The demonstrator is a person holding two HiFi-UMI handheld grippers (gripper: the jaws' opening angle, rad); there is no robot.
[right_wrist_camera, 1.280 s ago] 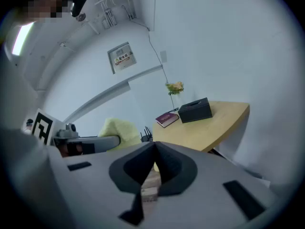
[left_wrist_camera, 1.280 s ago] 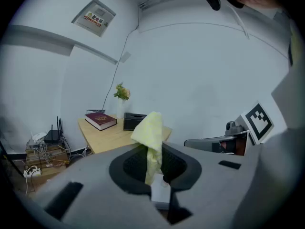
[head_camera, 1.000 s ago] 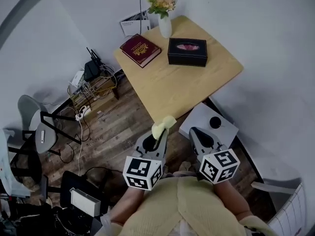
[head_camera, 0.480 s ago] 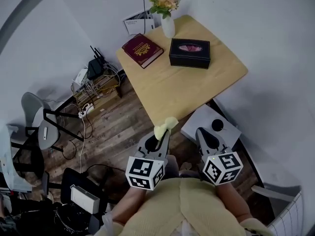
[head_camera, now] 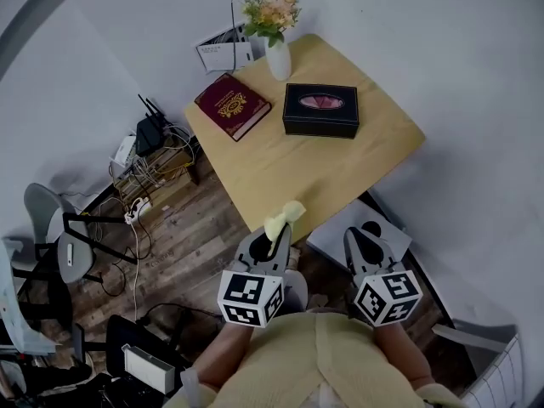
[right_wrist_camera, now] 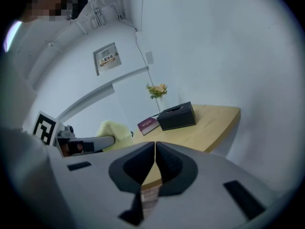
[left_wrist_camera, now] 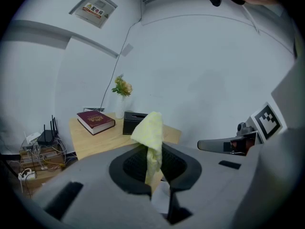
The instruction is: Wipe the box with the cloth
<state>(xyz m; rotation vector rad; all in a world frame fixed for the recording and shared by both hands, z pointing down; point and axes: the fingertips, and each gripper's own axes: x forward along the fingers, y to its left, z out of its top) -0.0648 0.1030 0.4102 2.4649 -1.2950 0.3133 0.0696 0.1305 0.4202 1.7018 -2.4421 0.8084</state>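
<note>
A black tissue box (head_camera: 320, 110) lies on the wooden table (head_camera: 340, 164), toward its far side; it shows small in the left gripper view (left_wrist_camera: 134, 122) and in the right gripper view (right_wrist_camera: 177, 116). My left gripper (head_camera: 275, 231) is shut on a pale yellow cloth (head_camera: 281, 219), which sticks up from its jaws (left_wrist_camera: 150, 135) just short of the table's near corner. My right gripper (head_camera: 360, 238) is shut and holds nothing; its pads meet (right_wrist_camera: 155, 162). Both grippers hang well short of the box.
A dark red book (head_camera: 232, 105) lies left of the box. A white vase with flowers (head_camera: 274, 25) stands at the table's far edge. A white unit (head_camera: 357, 238) sits on the floor under the right gripper. Cables, a router (head_camera: 150, 134) and chairs (head_camera: 59, 236) are at left.
Both grippers and the head have moved toward the table, so its near corner now lies closer to the left gripper's cloth. The jaws have stayed as they were.
</note>
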